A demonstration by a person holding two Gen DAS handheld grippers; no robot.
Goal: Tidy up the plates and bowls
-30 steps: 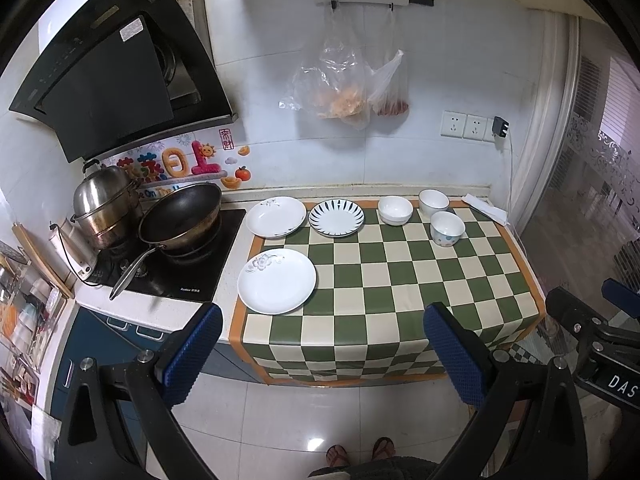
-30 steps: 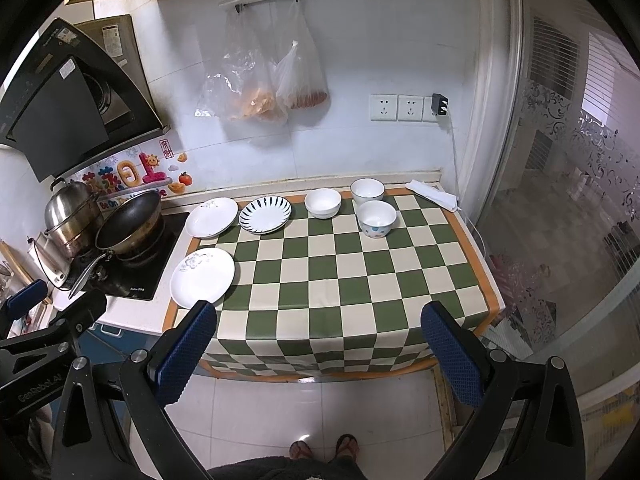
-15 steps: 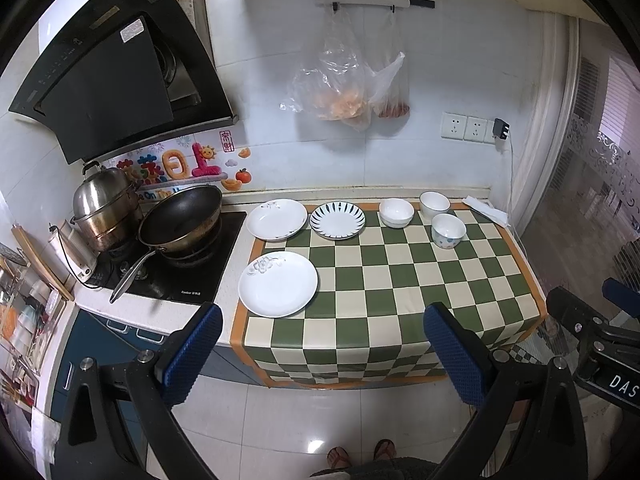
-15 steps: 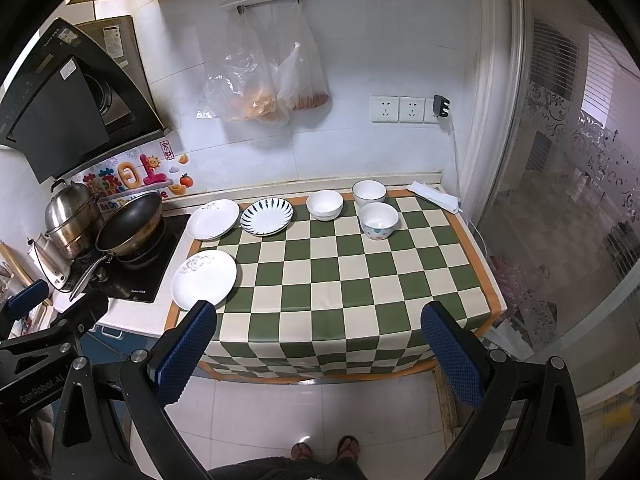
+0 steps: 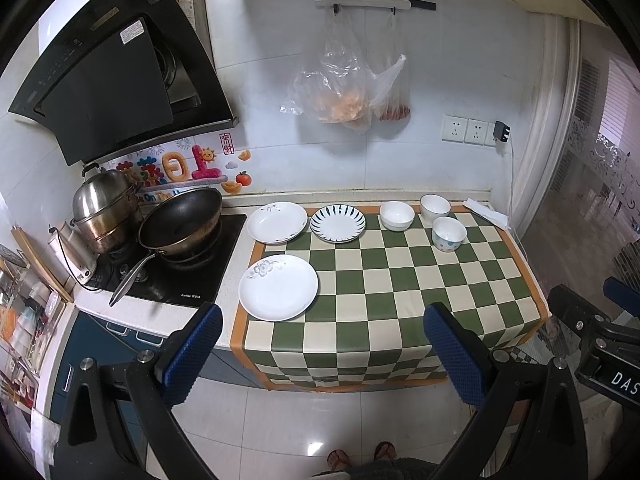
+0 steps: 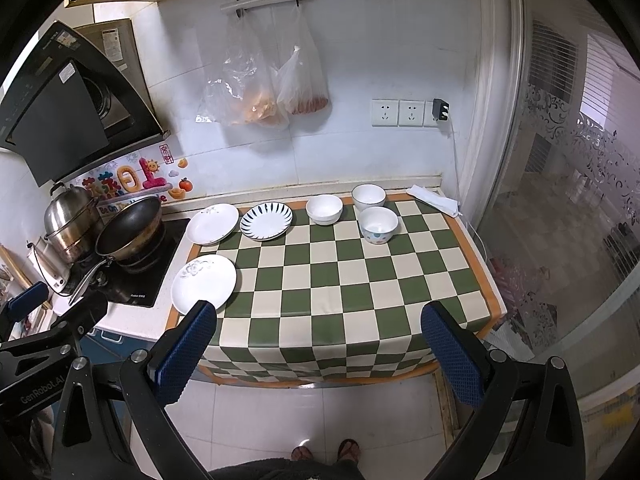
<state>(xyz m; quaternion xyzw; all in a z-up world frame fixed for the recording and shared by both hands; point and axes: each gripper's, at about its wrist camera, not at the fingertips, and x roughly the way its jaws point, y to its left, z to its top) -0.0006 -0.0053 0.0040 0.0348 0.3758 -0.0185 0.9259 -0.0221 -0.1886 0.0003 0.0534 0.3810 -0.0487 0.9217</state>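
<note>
On the green-checked counter point(image 5: 384, 300) lie three plates: a large white plate point(image 5: 278, 287) at the front left, a white plate point(image 5: 276, 222) at the back left, and a blue-striped plate point(image 5: 338, 223) beside it. Three bowls stand at the back right: a white bowl point(image 5: 397, 215), a second white bowl point(image 5: 435, 205) and a dotted bowl point(image 5: 449, 233). All show in the right wrist view too, the large plate point(image 6: 204, 282) and dotted bowl point(image 6: 378, 224) among them. My left gripper point(image 5: 322, 344) and right gripper point(image 6: 318, 344) are open and empty, held back from the counter's front edge.
A wok point(image 5: 180, 218) and a steel pot point(image 5: 104, 204) sit on the hob at the left. Plastic bags point(image 5: 344, 92) hang on the back wall. A folded cloth point(image 5: 486, 212) lies at the back right corner. A glass door point(image 6: 560, 200) stands to the right.
Both grippers have drifted slightly closer to the counter. Nothing on the counter has moved.
</note>
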